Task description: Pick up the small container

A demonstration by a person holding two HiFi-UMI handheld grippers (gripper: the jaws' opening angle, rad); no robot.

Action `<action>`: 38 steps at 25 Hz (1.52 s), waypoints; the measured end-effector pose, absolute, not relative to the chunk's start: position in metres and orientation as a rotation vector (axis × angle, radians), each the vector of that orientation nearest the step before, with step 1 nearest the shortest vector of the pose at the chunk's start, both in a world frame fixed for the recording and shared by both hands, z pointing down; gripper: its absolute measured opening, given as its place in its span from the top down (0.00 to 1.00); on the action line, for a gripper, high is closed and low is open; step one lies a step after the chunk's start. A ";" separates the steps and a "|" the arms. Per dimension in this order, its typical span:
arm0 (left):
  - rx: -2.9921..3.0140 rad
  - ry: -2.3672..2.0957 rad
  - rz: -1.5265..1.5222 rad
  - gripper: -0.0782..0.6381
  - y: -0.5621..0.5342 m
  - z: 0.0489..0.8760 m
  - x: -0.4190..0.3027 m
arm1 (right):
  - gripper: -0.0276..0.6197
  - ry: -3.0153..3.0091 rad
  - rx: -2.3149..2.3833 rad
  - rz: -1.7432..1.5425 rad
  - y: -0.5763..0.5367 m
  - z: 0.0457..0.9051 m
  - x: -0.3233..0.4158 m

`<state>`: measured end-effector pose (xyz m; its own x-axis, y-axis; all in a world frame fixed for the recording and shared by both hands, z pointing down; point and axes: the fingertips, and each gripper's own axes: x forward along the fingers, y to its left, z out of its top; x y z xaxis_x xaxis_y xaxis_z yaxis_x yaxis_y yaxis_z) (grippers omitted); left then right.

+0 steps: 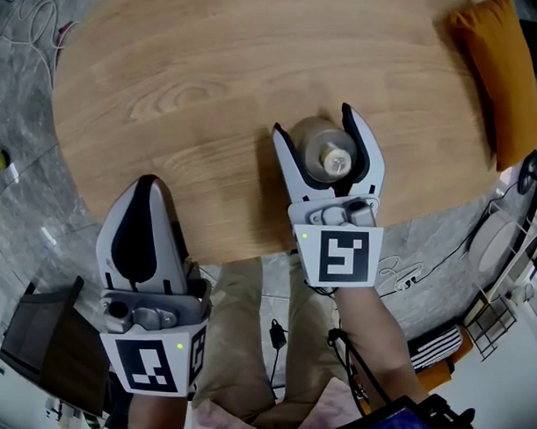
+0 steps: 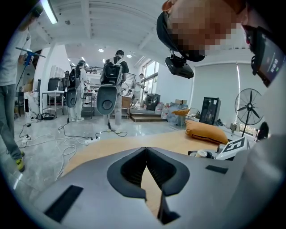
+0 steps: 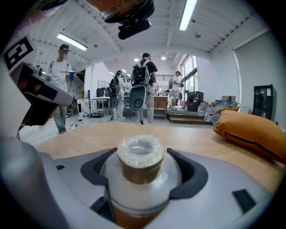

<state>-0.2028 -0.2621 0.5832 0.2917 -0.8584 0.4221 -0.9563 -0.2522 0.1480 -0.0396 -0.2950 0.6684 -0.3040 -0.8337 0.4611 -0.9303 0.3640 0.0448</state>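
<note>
Both jaws of my right gripper (image 1: pixel 316 125) clasp the small clear plastic container with a film-sealed neck (image 1: pixel 329 155), standing on the round pale wooden table (image 1: pixel 202 93). My left gripper (image 1: pixel 147 189) is clenched, empty. Grasp seems made; next, lift straight up.

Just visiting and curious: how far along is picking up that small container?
Reaching looks done: the right gripper has its jaws closed on both sides of the small container. Grasping is in hand. Lifting remains; I cannot tell if it is off the wooden table. The left gripper is shut, empty.
</note>
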 end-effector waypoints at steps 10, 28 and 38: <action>2.196 -1.637 0.361 0.87 -0.263 0.581 -0.203 | 0.43 -2.254 1.529 0.326 -0.295 0.666 -0.040; 2.262 -1.679 0.335 0.87 -0.265 0.538 -0.188 | 0.43 -2.298 1.544 0.305 -0.297 0.619 -0.037; 2.313 -1.688 0.301 0.87 -0.263 0.496 -0.161 | 0.43 -2.323 1.574 0.269 -0.295 0.569 -0.017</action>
